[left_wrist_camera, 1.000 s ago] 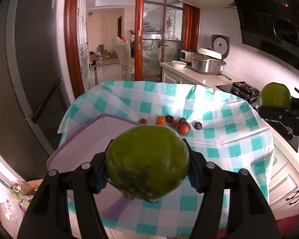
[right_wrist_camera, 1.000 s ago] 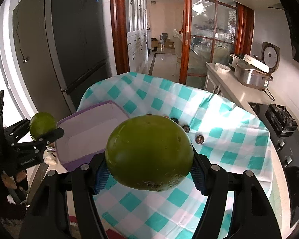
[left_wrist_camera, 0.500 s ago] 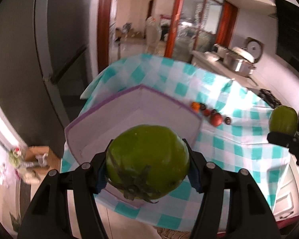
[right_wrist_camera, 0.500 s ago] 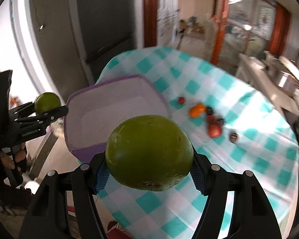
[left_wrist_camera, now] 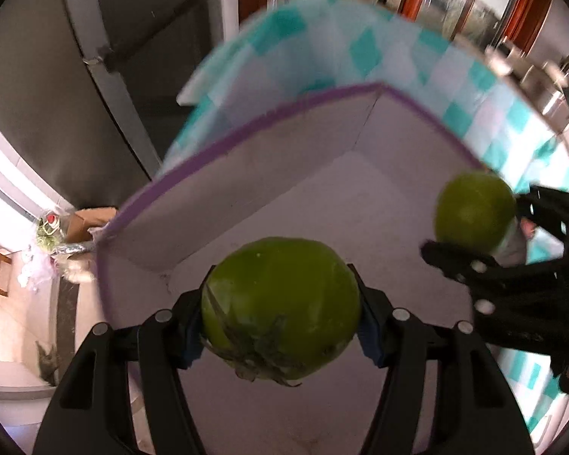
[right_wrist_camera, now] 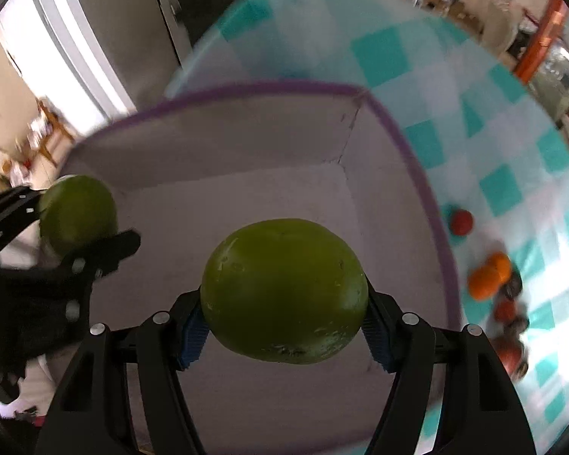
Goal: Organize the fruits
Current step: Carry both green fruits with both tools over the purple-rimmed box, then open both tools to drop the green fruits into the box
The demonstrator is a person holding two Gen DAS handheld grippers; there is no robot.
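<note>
My left gripper (left_wrist_camera: 280, 318) is shut on a green persimmon (left_wrist_camera: 280, 299) with its dry calyx facing the camera, held above the inside of a white box with a purple rim (left_wrist_camera: 246, 129). My right gripper (right_wrist_camera: 284, 295) is shut on a second green fruit (right_wrist_camera: 284, 288), also held over the box (right_wrist_camera: 265, 87). Each gripper shows in the other's view: the right one with its fruit (left_wrist_camera: 474, 212) at the right, the left one with its fruit (right_wrist_camera: 77, 214) at the left. The box floor below is bare.
The box sits on a teal-and-white checked tablecloth (right_wrist_camera: 474, 87). Several small red, orange and dark fruits (right_wrist_camera: 489, 276) lie on the cloth right of the box. A dark fridge (left_wrist_camera: 57, 57) stands behind the table's left edge.
Both grippers have moved forward and down with their fruits, from beside the table to over the open box. The box now fills both views. Both grips are unchanged.
</note>
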